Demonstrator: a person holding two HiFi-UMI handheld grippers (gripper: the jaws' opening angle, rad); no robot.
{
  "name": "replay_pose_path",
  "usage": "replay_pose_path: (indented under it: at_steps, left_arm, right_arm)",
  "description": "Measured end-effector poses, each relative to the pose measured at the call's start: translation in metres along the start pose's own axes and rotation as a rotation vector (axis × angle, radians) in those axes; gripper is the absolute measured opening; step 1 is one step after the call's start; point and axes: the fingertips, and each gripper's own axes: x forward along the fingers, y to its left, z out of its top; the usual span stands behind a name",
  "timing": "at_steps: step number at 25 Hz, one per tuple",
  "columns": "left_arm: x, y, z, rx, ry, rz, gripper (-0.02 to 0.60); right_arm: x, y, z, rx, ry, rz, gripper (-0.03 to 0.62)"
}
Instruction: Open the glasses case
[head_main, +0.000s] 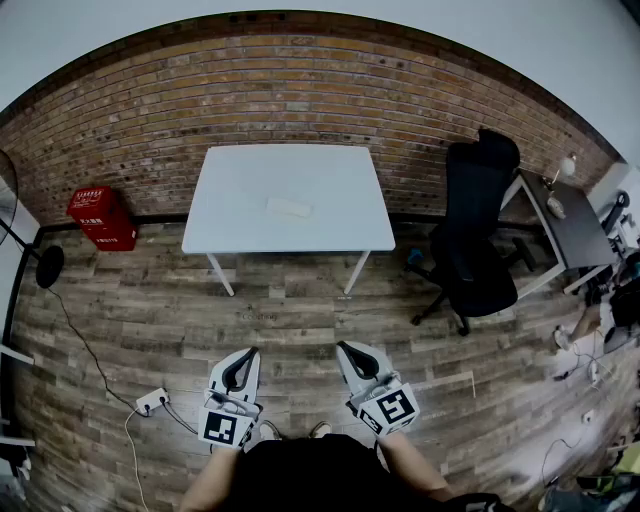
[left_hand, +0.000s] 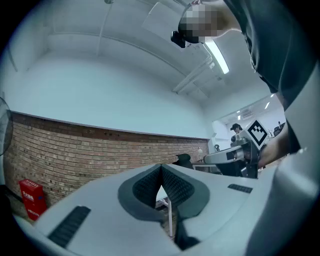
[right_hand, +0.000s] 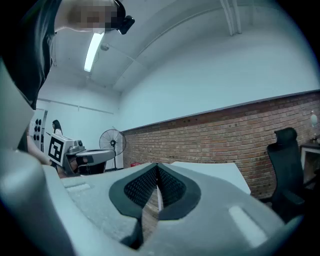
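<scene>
On white table (head_main: 240, 195), glasses case (head_main: 290, 207), brick wall (head_main: 300, 90)

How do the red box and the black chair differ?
The red box sits left of the white table, against the brick wall; the black chair stands right of it. The box is low and blocky; the chair is taller, on splayed legs. Both rest on the wood floor.

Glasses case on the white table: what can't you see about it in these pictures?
- Head view: the glasses case is too small and far away to show its lid, its hinge, or whether it is open.
- Left gripper view: the shut fingers block the middle, so no case shows.
- Right gripper view: the table is seen edge-on, so the case cannot be made out.
</scene>
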Motion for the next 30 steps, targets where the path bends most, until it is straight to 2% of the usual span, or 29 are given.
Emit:
replay_pose_path:
  at_steps: [8,13,18,22,30]
  left_arm:
    - [0.002,-0.007,-0.003,-0.002,0.012,0.012,0.004]
    - [0.006,-0.018,-0.005,-0.011,0.016,0.017,0.003]
    - [0.014,-0.043,-0.018,-0.015,0.032,0.017,0.004]
    - [0.026,-0.054,-0.031,-0.056,0.047,0.021,0.003]
    - [0.074,-0.028,-0.048,-0.069,0.058,0.0,0.005]
  right_arm:
    - [-0.004,-0.004,-0.002,0.001,0.0,0.015,0.003]
    - [-0.012,-0.009,-0.007,0.063,-0.014,0.058,0.003]
    - [-0.032,-0.021,-0.03,0.067,0.023,0.087,0.003]
    - [-0.041,-0.038,-0.046,0.096,0.05,0.086,0.003]
    - [-0.018,-0.061,-0.056,0.09,0.112,0.096,0.003]
